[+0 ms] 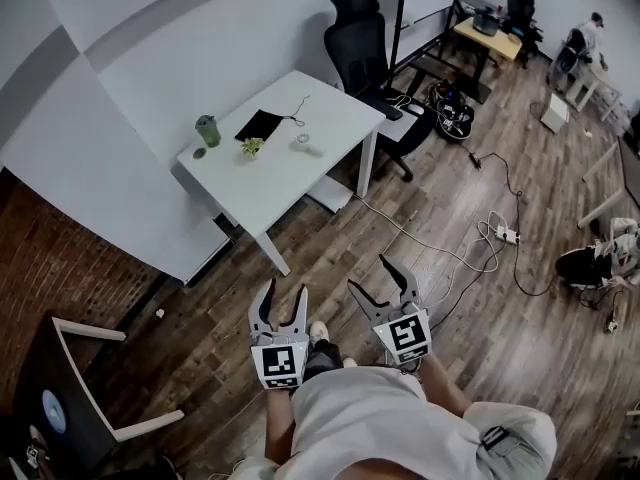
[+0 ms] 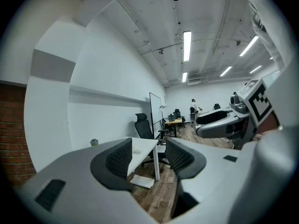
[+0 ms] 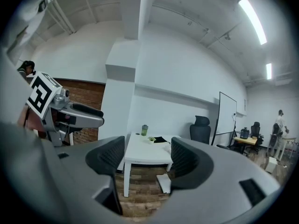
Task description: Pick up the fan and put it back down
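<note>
A: Fan [image 1: 303, 140], where is it?
B: Best read is the small white round thing lying on the white table [image 1: 290, 183], toward the end where the office chair [image 1: 362, 43] stands. Too small to be sure. It's not in my jaws and not touched.

A: What's next to it?
B: A little green plant-like thing [image 1: 252, 146] is near it. The black pad [image 1: 260, 125] is just behind that, with a thin cord running off it. The green cup [image 1: 207, 130] is by the wall-side corner.

A: Left jaws?
B: I hold my left gripper [image 1: 286, 288] out in front of my body over the wood floor [image 1: 330, 258], well apart from the table. In the left gripper view its ribbed pads [image 2: 119, 157] stand apart with a moderate gap. Only floor and the far table show through it. Nothing is gripped and nothing touches the pads.

A: Right jaws?
B: I hold my right gripper [image 1: 367, 272] just beside the left, also over floor. In the right gripper view its pads [image 3: 112, 155] are parted with a fairly narrow gap. The table top and its leg show between them, far off. It's empty too.

A: Aim?
B: Both point roughly level toward the table, side by side, not touching each other
</note>
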